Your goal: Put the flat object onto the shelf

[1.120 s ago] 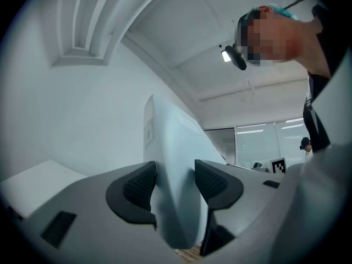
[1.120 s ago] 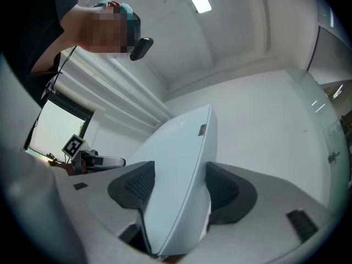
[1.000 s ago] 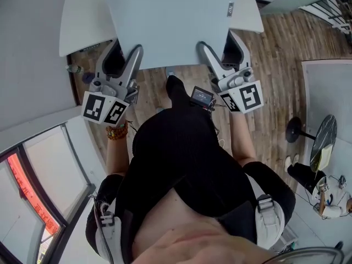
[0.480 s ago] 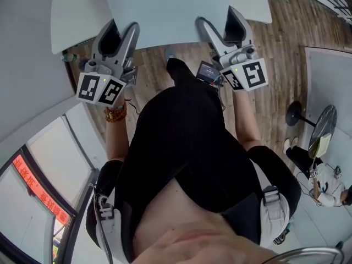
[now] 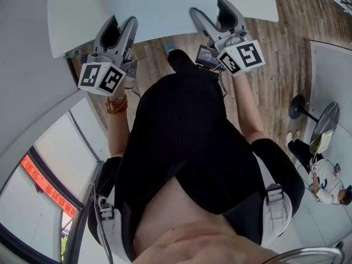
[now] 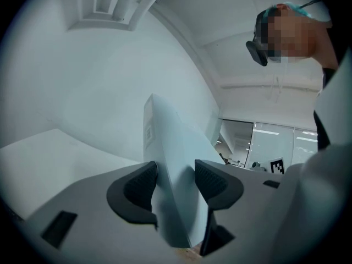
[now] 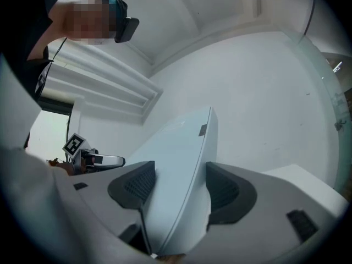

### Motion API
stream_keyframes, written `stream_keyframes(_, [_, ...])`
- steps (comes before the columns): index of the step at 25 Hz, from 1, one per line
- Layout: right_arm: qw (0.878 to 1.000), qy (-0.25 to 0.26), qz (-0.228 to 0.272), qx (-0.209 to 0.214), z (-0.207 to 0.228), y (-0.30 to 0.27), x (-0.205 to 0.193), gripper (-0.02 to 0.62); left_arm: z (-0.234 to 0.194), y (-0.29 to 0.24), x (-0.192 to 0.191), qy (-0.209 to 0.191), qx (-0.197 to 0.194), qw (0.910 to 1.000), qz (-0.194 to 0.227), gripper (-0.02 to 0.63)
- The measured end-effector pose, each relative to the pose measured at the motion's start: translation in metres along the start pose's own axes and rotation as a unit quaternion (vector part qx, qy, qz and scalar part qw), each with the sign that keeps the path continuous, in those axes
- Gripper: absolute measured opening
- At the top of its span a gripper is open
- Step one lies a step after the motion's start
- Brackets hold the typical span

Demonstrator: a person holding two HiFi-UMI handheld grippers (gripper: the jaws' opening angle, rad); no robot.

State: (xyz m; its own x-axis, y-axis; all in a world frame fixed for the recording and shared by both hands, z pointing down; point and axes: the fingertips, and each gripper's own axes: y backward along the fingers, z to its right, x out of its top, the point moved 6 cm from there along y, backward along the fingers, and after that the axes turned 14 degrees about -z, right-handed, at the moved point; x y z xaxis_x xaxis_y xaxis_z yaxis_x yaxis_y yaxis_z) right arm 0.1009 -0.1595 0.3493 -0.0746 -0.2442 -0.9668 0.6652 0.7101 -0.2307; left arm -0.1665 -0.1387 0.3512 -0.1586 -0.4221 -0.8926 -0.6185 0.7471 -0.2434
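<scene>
The flat object [image 5: 170,7] is a pale blue-grey board, held out in front of me at the top of the head view. My left gripper [image 5: 122,26] is shut on its near left edge and my right gripper [image 5: 210,10] is shut on its near right edge. The left gripper view has the flat object [image 6: 171,164] standing edge-on between the dark pads of that left gripper [image 6: 176,181]. The right gripper view likewise has the flat object [image 7: 184,158] running away from the right gripper [image 7: 179,190], with a small grey tag near its far end. The board's far part is cut off by the frame.
A white surface [image 5: 69,21] lies under and beyond the board, showing on both sides of it. Wooden floor [image 5: 275,54] is below. Another white table [image 5: 333,70] and a black round stand base [image 5: 300,108] stand at the right. A wall and window frame lie at the left.
Both grippers have carried the board forward and up in the head view, so more of it now runs off the top. Both grips are unchanged.
</scene>
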Motion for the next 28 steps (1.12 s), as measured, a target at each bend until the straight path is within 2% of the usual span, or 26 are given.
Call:
stream_keyframes(4, [0.999, -0.020, -0.029, 0.010, 0.019, -0.016, -0.020, 0.272, -0.012, -0.019, -0.013, 0.012, 0.011, 0.9995, -0.026, 0.227])
stream_keyframes(11, [0.993, -0.058, -0.097, 0.016, 0.045, -0.050, -0.065, 0.272, -0.046, -0.052, -0.054, 0.071, 0.017, 0.9945, -0.075, 0.225])
stream_keyframes(20, [0.978, -0.103, -0.180, 0.031, 0.086, -0.064, -0.130, 0.272, -0.060, -0.096, -0.107, 0.104, 0.026, 0.9830, -0.149, 0.225])
stream_keyframes(28, [0.963, -0.136, -0.230, 0.034, 0.093, -0.086, -0.163, 0.272, -0.086, -0.110, -0.133, 0.130, 0.023, 0.9722, -0.194, 0.225])
